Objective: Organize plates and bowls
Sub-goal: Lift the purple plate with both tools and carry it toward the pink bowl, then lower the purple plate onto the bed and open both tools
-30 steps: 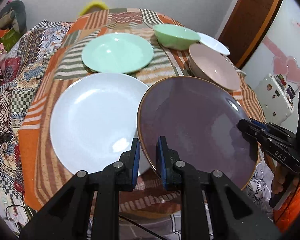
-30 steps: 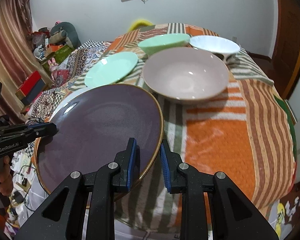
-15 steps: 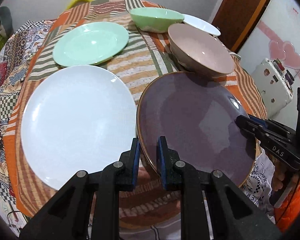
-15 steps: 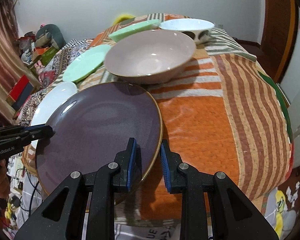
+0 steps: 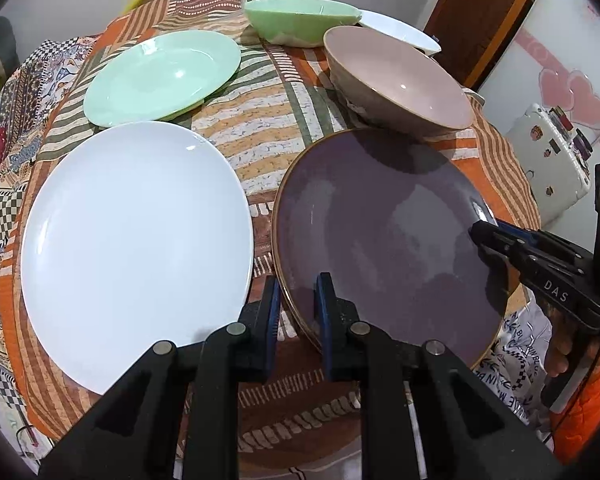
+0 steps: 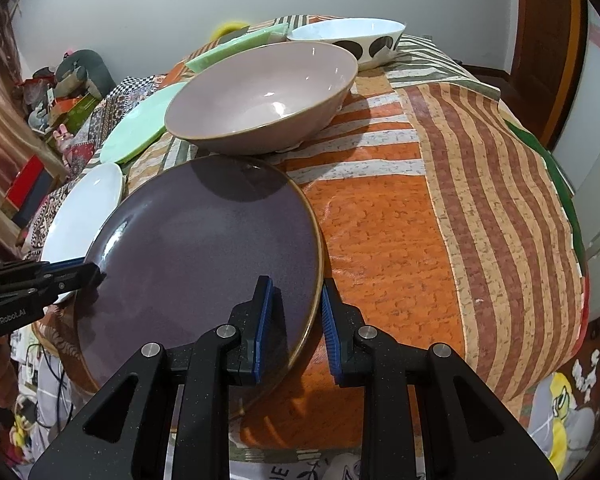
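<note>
- Left gripper (image 5: 296, 308): black two-finger tool with blue pads, jaws drawn narrow and clamped on the near-left rim of the round purple glazed plate with a thin gold edge (image 5: 380, 232).
- Right gripper (image 6: 294, 320): same build, jaws narrow, pinching the opposite rim of the purple plate (image 6: 204, 256). The plate is carried between both tools at the table's near edge, over the orange, brown and cream striped tablecloth (image 6: 420, 220).
- Just left of the purple plate: large round white glossy plate (image 5: 136, 240), flat on the cloth, the two rims close but apart.
- Beyond the purple plate: wide pale pink ceramic bowl with a brown outside (image 6: 260, 92), upright, its rim overlapping the plate's far edge in view.
- Further left: round mint-green plate (image 5: 164, 76).
- Far edge: mint-green bowl (image 5: 300, 20); white bowl with dark round spots (image 6: 352, 42).
</note>
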Tool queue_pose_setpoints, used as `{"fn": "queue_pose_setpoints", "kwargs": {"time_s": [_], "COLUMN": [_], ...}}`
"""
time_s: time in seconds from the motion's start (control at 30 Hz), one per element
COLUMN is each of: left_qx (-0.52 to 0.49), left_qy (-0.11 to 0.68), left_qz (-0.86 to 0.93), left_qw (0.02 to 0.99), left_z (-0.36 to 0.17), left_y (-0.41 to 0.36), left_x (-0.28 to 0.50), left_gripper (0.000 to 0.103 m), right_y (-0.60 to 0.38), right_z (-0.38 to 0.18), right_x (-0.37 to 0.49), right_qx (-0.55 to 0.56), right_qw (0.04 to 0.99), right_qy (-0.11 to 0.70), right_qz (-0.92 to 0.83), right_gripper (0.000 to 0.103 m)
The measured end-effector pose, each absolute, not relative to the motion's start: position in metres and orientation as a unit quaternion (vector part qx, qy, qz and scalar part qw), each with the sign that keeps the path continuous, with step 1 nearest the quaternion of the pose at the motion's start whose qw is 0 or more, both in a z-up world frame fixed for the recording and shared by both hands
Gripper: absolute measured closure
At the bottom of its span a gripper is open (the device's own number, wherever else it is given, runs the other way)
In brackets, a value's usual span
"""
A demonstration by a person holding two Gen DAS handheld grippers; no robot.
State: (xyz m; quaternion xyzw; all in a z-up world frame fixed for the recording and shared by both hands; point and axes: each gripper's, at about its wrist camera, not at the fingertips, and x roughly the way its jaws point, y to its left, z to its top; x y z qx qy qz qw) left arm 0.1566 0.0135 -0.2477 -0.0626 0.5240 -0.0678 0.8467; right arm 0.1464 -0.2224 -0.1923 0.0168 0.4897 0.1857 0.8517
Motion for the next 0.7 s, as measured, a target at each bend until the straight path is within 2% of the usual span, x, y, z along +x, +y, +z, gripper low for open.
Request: {"fn": "queue_pose_setpoints", "kwargs": {"time_s": [0.37,0.7], "left_qx": [-0.07,-0.059], "left_qy": [0.519,0.462], "left_qz": [-0.071,-0.066], "left_qw": [0.849,0.883], "left_z": [-0.246,-0.199], "left_y": [0.015,0.019], "left_x": [0.155,0.136], "left_gripper": [0.086,0.084], "right_y": [-0.215,-0.216], "right_z": [-0.19,-0.154], "right_x": [0.151,0.138], "right_qx": [0.011,0.007], "right_qw": [0.846,0.867], "right_qy": [0.499,0.459], "right_qz": [0.186,0.191], "right_gripper": [0.079,0.077]}}
